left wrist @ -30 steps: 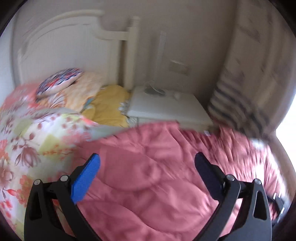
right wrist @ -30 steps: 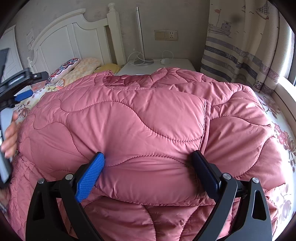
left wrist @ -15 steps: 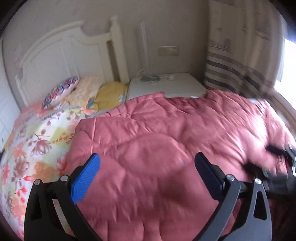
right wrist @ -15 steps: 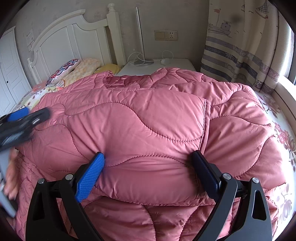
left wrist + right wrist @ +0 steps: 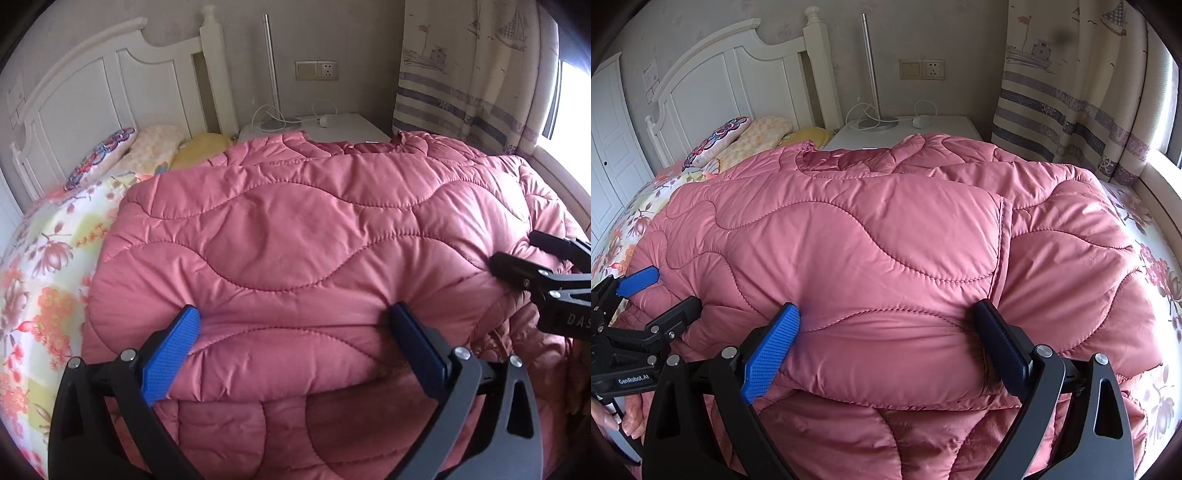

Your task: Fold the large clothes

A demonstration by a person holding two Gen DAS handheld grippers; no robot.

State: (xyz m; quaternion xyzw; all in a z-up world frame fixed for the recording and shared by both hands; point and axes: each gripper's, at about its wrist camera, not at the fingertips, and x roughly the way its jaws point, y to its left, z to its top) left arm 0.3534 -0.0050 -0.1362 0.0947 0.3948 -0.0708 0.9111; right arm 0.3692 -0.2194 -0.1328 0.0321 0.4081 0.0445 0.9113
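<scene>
— So where does the fold stand?
— Pink quilted coat [image 5: 886,258] lies doubled on the bed [image 5: 1145,258], filling centre frame. Left gripper [image 5: 295,332] and right gripper [image 5: 886,332] both gape wide against its folded edge; next, clamp it.
— Any writing?
— "GenRobot.AI" at eight o'clock, right view.

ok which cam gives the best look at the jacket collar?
Right wrist. The pink jacket's collar opening and shiny lining show clearly there. In the left wrist view the collar sits at the far edge, foreshortened, lining barely visible.
</scene>
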